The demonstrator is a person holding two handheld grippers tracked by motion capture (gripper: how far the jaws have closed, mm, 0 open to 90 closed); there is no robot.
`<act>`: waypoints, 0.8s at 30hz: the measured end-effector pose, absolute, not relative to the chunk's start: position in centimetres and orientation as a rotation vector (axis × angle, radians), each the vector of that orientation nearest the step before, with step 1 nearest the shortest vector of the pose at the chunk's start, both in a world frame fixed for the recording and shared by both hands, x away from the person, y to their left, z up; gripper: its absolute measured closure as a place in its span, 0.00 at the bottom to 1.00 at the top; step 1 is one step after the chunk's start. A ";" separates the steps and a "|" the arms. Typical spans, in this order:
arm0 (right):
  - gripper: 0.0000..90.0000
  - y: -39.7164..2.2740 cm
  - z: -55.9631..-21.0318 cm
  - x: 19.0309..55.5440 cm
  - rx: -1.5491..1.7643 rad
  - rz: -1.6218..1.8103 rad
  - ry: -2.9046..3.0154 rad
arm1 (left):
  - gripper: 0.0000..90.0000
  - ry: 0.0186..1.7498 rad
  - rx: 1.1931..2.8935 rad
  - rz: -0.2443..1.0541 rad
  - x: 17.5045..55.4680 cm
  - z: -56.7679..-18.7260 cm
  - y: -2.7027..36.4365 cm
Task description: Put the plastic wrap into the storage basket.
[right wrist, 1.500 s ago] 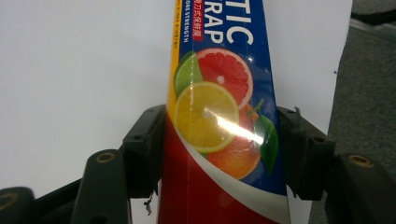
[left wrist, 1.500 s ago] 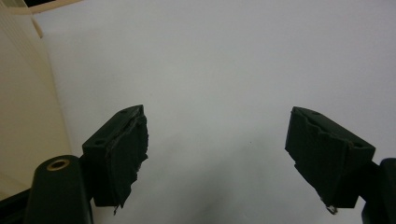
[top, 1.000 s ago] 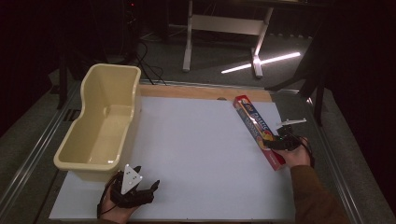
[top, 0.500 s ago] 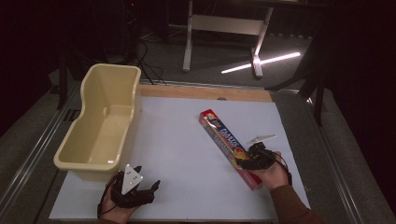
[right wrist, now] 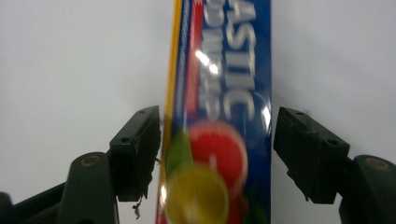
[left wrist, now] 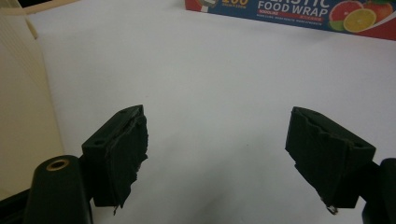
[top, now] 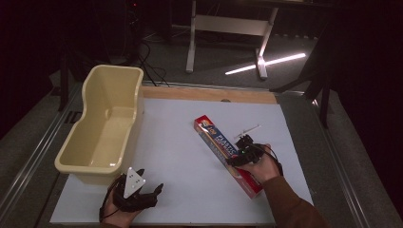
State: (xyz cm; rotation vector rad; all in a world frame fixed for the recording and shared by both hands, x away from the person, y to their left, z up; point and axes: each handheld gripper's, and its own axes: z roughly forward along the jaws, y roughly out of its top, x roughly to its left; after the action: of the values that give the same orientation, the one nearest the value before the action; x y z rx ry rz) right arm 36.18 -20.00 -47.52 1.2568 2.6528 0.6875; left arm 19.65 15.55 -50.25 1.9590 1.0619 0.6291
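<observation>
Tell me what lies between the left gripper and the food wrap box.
Nothing: in the left gripper view, only bare white table stretches from the left gripper to the food wrap box.

One long box of plastic food wrap [top: 228, 154] lies right of centre on the white tabletop [top: 176, 142]. One cream plastic tub [top: 102, 126] stands at the left. Two hand-held tools are present: the left tool [top: 151, 194] near the front edge and the right tool [top: 236, 159] over the box.
</observation>
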 end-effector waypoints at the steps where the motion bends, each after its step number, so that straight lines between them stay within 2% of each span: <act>1: 0.35 -19.5 -47.4 36.7 1.244 0.676 2.663 | 0.23 1.061 1.960 0.629 19.6 -50.2 15.6; 6: 0.34 -17.4 -47.1 39.2 1.220 0.600 2.715 | 0.23 1.065 1.955 0.629 19.6 -50.2 15.7; 12: 0.35 -15.8 -48.4 41.5 1.219 0.433 2.805 | 0.23 1.066 1.951 0.627 19.5 -50.2 15.8; 24: 0.39 -14.2 -48.8 43.2 1.197 0.176 2.935 | 0.23 1.059 1.956 0.623 19.6 -50.2 15.6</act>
State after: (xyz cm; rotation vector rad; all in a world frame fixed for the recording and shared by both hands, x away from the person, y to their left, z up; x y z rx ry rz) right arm 43.15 -14.21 -48.80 1.1967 2.9351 0.1761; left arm 19.56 15.55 -50.19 1.9564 1.0587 0.6233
